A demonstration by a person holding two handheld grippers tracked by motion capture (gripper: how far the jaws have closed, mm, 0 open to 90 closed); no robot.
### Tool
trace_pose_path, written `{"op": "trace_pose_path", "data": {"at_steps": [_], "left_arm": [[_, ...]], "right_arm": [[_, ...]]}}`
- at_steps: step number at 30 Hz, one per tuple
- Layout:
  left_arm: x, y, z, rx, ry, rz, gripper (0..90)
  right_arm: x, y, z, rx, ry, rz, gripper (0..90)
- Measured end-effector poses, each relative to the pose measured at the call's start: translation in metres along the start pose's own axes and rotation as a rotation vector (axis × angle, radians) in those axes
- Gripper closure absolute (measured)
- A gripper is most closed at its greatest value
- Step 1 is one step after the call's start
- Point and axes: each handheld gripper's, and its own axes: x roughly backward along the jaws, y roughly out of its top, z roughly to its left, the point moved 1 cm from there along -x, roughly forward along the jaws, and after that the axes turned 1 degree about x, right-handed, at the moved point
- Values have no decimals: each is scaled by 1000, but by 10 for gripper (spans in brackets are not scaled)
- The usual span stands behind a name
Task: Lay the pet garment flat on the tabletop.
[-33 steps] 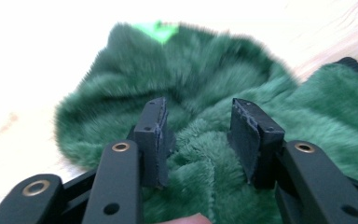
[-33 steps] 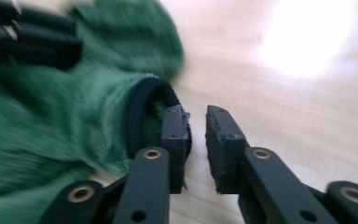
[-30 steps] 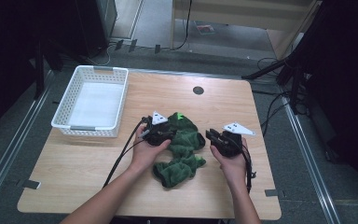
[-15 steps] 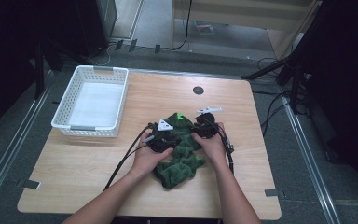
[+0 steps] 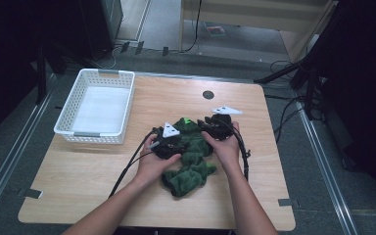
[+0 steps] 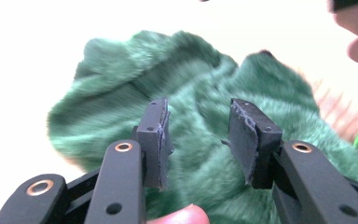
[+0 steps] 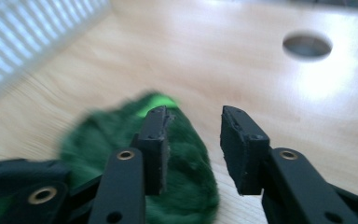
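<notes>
A crumpled green cloth of fuzzy fabric lies on the counter, near its middle and toward the person's side. A bright green tag shows at the cloth's far edge. The left hand-held gripper sits at the cloth's left side, its grey plate on top; in the left gripper view its jaws stand apart with the cloth directly ahead and between them, nothing clamped. The right hand-held gripper is over the cloth's far right part; in the right gripper view its jaws also stand apart, above the cloth edge and bare counter, nothing clamped. The left hand and right hand hold the grippers, forearms entering from the bottom. A black cable trails from the left gripper across the counter. A white basket stands at the counter's far left, well apart from the cloth. A round hole is in the counter beyond the cloth.
</notes>
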Motion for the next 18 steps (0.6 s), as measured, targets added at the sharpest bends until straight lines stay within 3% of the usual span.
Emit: {"op": "trace_pose_path", "data": {"at_steps": [1,3,5,6,8,9,11,14,18], "left_arm": [[4,1,3,15,13,-21,597],[7,1,9,39,34,-30,615],[4,-1,14,53,43,10,630],[1,-6,17,55,51,63,659],[0,-8,17,60,52,80,671],[1,-14,19,51,70,98,688],[1,-20,22,67,78,110,691],[-1,-21,26,98,81,116,681],[-6,-17,26,91,107,120,676]], "right_arm": [[15,0,8,-10,29,-34,653],[19,-3,14,7,38,-34,676],[17,-15,25,48,36,44,712],[11,-31,29,63,25,115,753],[10,-39,28,52,7,141,759],[13,-53,23,17,0,150,772],[19,-63,18,-14,-8,145,792],[22,-71,14,-3,-21,153,818],[15,-70,8,10,-33,147,834]]}}
